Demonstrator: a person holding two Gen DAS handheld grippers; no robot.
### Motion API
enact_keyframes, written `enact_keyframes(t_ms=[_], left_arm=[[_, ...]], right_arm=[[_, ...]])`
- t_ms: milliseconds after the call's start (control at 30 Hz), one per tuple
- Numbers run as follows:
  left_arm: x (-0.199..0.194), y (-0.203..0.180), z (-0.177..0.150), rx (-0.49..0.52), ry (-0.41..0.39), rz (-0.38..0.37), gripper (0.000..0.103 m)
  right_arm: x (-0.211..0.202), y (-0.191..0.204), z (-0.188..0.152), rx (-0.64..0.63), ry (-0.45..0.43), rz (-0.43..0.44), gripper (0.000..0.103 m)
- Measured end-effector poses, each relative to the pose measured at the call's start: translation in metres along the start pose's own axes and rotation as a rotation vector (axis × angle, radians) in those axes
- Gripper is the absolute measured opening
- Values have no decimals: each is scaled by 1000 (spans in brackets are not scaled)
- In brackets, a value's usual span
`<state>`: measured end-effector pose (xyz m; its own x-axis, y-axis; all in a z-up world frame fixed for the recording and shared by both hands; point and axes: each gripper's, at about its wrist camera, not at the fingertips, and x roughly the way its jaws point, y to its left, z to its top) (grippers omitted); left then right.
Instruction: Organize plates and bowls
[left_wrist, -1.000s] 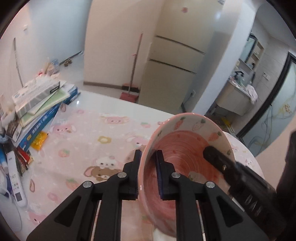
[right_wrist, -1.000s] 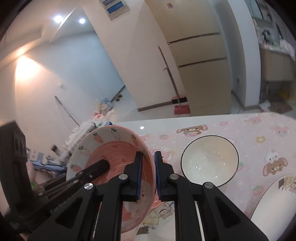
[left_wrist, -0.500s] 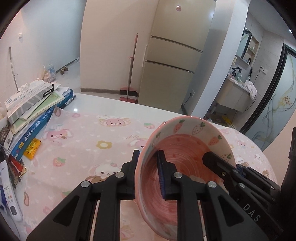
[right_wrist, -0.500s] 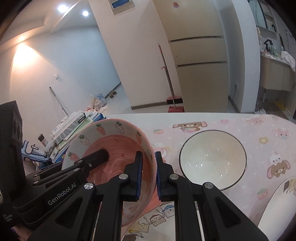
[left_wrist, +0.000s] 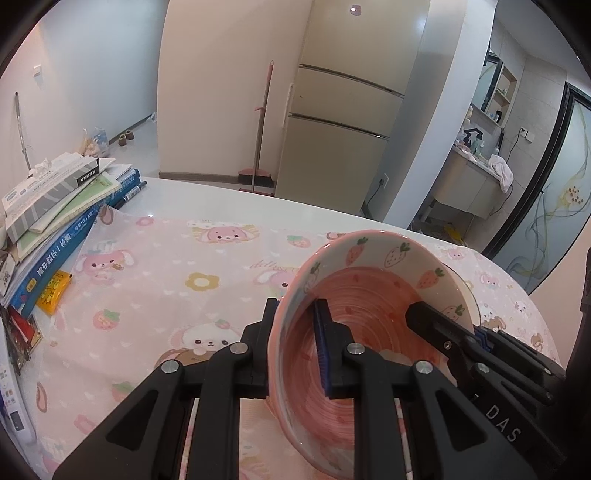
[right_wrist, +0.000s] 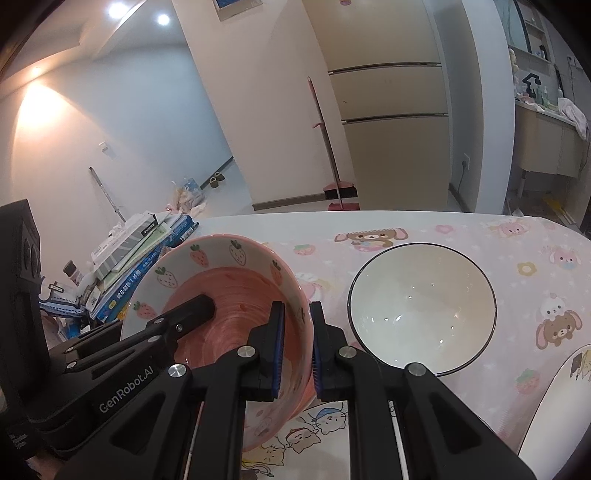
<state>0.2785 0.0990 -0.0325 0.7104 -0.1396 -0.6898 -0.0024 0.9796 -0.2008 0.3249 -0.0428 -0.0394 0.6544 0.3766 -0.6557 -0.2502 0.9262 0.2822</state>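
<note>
A pink strawberry-patterned bowl (left_wrist: 369, 317) is held above the table by both grippers. My left gripper (left_wrist: 295, 343) is shut on its left rim. My right gripper (right_wrist: 297, 343) is shut on its right rim, and the bowl also shows in the right wrist view (right_wrist: 221, 295). A white bowl with a black rim (right_wrist: 421, 306) sits on the pink tablecloth just right of the held bowl. The edge of a white plate (right_wrist: 554, 398) shows at the lower right. A plate with cartoon cats (right_wrist: 306, 435) lies under the held bowl.
A stack of books and boxes (left_wrist: 55, 206) and small items sit at the table's left edge. The pink cartoon tablecloth (left_wrist: 166, 277) covers the table. A fridge (left_wrist: 332, 122) and a broom (left_wrist: 262, 125) stand beyond the far edge.
Both grippers have lowered the pink bowl toward the table and levelled it somewhat. Both stay shut on its rim.
</note>
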Motion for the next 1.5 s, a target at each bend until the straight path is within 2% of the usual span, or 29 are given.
enact_keyframes(t_ms=[433,700,967,1100,1233,1500], left_arm=[[15,-8,-6,52,14,25,18],[19,-14,-9,101,-28,98,24],[21,-9,-12,117,-62,113,27],[26,-9,-11,116,-36,153,27],[30,-7,-12,120,-26,164,27],[20,-9,-10,121,-71,164,27]], right_arm=[[9,-6,-3,-2,23,-26,14],[16,-1,-8,-25,36,-44,14],[18,7,-13,-86,-2,-84,14],[17,9,-13,-105,-11,-109,14],[17,9,-13,-96,-7,-99,14],[19,0,-10,-63,15,-72,14]])
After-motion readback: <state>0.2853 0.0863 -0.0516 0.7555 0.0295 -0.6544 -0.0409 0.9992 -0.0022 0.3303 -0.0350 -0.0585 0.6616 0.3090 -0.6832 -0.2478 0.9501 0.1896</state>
